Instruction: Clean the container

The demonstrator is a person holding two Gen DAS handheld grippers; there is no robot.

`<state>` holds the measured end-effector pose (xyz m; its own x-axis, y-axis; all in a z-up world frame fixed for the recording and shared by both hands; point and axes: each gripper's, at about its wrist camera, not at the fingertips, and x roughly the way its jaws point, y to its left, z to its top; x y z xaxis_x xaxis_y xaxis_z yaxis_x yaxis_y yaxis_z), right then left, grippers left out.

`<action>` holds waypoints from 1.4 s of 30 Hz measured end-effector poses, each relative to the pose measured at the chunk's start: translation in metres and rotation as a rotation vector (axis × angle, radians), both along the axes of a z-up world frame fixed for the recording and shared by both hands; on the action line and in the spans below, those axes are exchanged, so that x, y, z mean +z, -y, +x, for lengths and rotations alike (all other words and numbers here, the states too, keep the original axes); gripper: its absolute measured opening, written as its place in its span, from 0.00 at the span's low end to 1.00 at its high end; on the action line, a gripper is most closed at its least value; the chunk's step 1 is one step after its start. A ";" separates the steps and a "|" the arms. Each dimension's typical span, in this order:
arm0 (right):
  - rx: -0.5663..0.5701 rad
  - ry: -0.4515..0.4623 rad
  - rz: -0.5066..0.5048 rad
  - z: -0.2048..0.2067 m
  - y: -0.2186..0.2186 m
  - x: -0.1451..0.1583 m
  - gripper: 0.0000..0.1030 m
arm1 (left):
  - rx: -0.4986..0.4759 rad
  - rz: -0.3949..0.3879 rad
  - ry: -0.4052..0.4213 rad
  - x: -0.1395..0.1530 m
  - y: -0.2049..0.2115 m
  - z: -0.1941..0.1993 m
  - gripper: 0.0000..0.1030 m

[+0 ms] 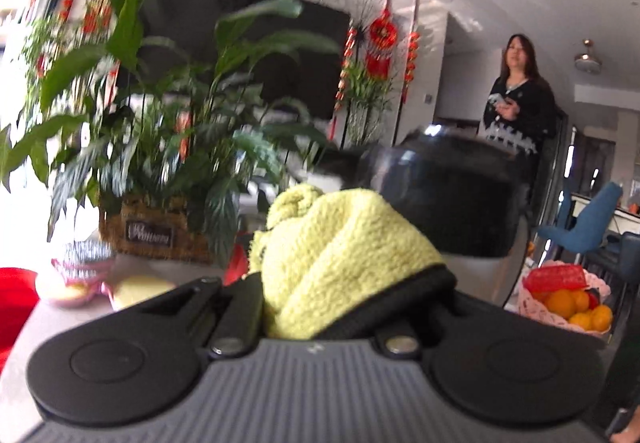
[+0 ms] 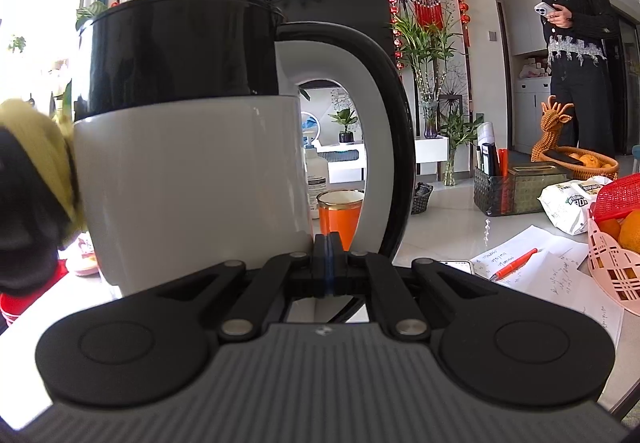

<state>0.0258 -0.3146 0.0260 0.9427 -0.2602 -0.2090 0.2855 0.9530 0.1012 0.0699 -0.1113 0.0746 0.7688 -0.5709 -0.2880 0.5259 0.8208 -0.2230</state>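
The container under cleaning is a two-tone electric kettle with a glossy black upper band, a matt white lower body and a black-and-white loop handle; it stands upright on the pale table, towards its near edge as the right wrist view shows it. The left gripper is clamped on a bunched pale-yellow terry cloth, which fills the space between its fingers and spills forward. In the right wrist view that cloth meets the kettle's left flank around the seam between black and white; whether it presses firmly cannot be told. The right gripper has its fingers drawn fully together with nothing visible between them, directly in front of the foot of the handle, just beside the white body; contact with the kettle cannot be confirmed. Judgement: the step in hand is wiping the outer wall. To do it well, the cloth should be kept flat against the curve, and the kettle should be steadied, since sideways pressure could slide or tip it. A pink basket of oranges and handwritten papers with an orange pen lie to the right, apart.
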 end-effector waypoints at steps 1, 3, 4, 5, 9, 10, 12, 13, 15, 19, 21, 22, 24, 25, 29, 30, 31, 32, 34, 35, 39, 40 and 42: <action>0.000 0.000 -0.001 0.000 0.000 0.000 0.02 | -0.001 -0.002 -0.039 -0.005 -0.001 0.008 0.07; 0.000 0.001 -0.002 -0.001 -0.001 0.000 0.02 | 0.001 0.010 -0.135 -0.017 -0.001 0.026 0.07; 0.000 0.001 -0.002 0.000 -0.001 0.000 0.02 | 0.002 0.028 -0.186 -0.024 0.000 0.035 0.07; 0.000 0.001 -0.002 0.000 -0.001 0.000 0.02 | 0.003 0.039 -0.230 -0.030 0.000 0.044 0.07; 0.001 0.000 -0.003 0.000 -0.001 0.000 0.02 | -0.001 0.083 -0.371 -0.056 0.000 0.064 0.07; 0.001 0.000 -0.003 0.000 0.000 0.000 0.02 | -0.002 0.092 -0.401 -0.062 0.001 0.067 0.07; 0.002 -0.001 -0.003 0.000 0.000 0.000 0.02 | -0.003 0.112 -0.449 -0.072 0.001 0.072 0.07; 0.002 -0.001 -0.003 0.000 0.000 0.000 0.02 | -0.003 0.123 -0.468 -0.077 0.001 0.074 0.07; 0.002 -0.001 -0.003 0.000 0.000 0.000 0.02 | -0.005 0.163 -0.501 -0.085 0.003 0.077 0.07; 0.002 -0.002 -0.005 0.000 0.001 0.000 0.02 | -0.004 0.207 -0.534 -0.096 0.005 0.077 0.07; 0.003 -0.002 -0.005 0.000 0.000 0.000 0.02 | 0.000 0.203 -0.538 -0.096 0.005 0.079 0.07; 0.003 -0.002 -0.005 0.001 0.000 0.000 0.02 | 0.003 0.197 -0.524 -0.092 0.005 0.077 0.07; 0.003 -0.003 -0.006 0.001 0.000 0.000 0.02 | 0.015 0.188 -0.474 -0.084 0.006 0.074 0.07; 0.003 -0.003 -0.006 0.001 0.000 0.000 0.02 | 0.022 0.182 -0.436 -0.077 0.006 0.069 0.07; 0.003 -0.003 -0.005 0.000 0.000 0.000 0.02 | 0.038 0.148 -0.275 -0.046 0.004 0.047 0.07; 0.002 -0.003 -0.005 0.000 0.000 -0.001 0.02 | 0.040 0.131 -0.225 -0.037 0.003 0.040 0.07; 0.002 -0.003 -0.005 0.000 0.000 0.000 0.02 | 0.040 0.114 -0.174 -0.028 0.001 0.032 0.07; 0.002 -0.003 -0.005 0.000 -0.001 0.000 0.02 | 0.039 0.099 -0.136 -0.022 0.000 0.026 0.07; 0.003 -0.003 -0.005 0.000 -0.001 0.000 0.02 | 0.037 0.071 -0.059 -0.009 -0.003 0.014 0.07; 0.003 -0.003 -0.005 0.000 -0.001 0.000 0.02 | 0.035 0.058 -0.020 -0.003 -0.004 0.007 0.07; 0.002 -0.003 -0.005 0.000 -0.001 0.000 0.02 | 0.020 -0.002 0.098 0.015 -0.008 -0.014 0.07; 0.002 -0.003 -0.005 0.000 -0.002 0.000 0.02 | 0.013 -0.019 0.123 0.018 -0.010 -0.018 0.07; 0.001 -0.001 -0.005 0.000 -0.002 0.000 0.02 | 0.001 -0.039 0.167 0.023 -0.010 -0.026 0.07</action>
<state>0.0255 -0.3129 0.0259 0.9427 -0.2598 -0.2092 0.2843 0.9539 0.0964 0.0443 -0.1011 0.0978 0.8047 -0.5783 -0.1343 0.5574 0.8138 -0.1644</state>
